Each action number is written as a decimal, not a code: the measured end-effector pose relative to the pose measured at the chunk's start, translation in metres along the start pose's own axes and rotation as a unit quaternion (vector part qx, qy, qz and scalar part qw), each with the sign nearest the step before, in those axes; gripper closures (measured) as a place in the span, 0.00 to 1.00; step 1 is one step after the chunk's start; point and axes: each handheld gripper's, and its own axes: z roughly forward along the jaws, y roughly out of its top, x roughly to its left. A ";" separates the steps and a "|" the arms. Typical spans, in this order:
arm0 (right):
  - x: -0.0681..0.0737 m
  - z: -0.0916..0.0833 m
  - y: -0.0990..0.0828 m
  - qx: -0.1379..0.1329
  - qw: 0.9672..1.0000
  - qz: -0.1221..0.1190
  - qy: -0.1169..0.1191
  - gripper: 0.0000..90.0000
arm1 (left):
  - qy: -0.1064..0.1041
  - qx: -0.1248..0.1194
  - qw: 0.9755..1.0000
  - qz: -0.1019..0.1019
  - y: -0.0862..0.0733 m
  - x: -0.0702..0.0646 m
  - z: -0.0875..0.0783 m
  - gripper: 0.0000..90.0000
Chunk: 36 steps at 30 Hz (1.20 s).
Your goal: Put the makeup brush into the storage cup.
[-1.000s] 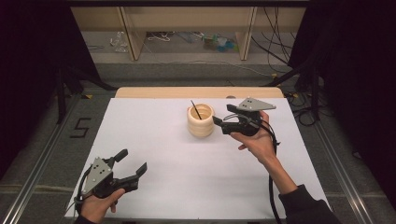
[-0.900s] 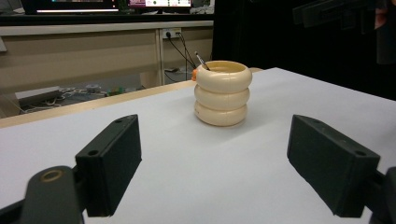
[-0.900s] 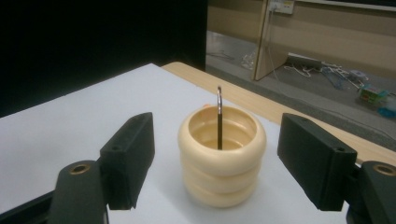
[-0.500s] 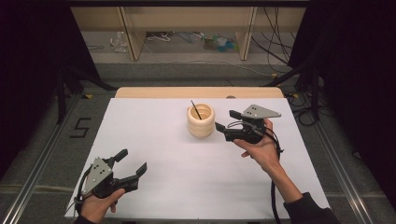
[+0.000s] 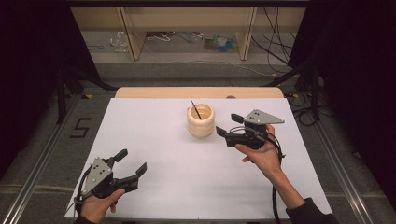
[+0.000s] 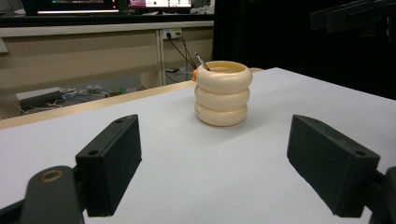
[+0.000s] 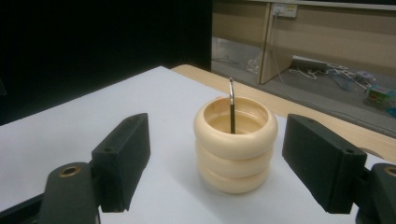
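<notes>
One ribbed cup (image 5: pixel 201 120) stands on the white table (image 5: pixel 177 158), holding one thin dark stick (image 7: pixel 231 105). Two grippers, left (image 5: pixel 132 163) and right (image 5: pixel 228 125), both gape wide and grip nothing.

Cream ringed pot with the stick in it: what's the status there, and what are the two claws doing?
Both claws open, empty. Right claw beside the cream pot, not touching; left claw near table's front edge. Pot upright, thin dark stick leaning inside. Nothing between right claw and pot.

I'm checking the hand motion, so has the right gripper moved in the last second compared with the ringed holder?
Yes. The right gripper has drawn back toward the person, away from the cream ringed holder, which stayed put.
</notes>
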 end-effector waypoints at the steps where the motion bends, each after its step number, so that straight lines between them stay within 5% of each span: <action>1: 0.001 -0.001 -0.001 -0.001 1.000 0.004 -0.002 0.27 | 0.003 0.006 1.000 0.000 0.000 0.000 -0.001 0.19; 36: 0.012 -0.027 -0.037 0.008 1.000 0.001 0.002 0.26 | 0.007 0.009 1.000 0.000 -0.001 0.000 -0.001 0.19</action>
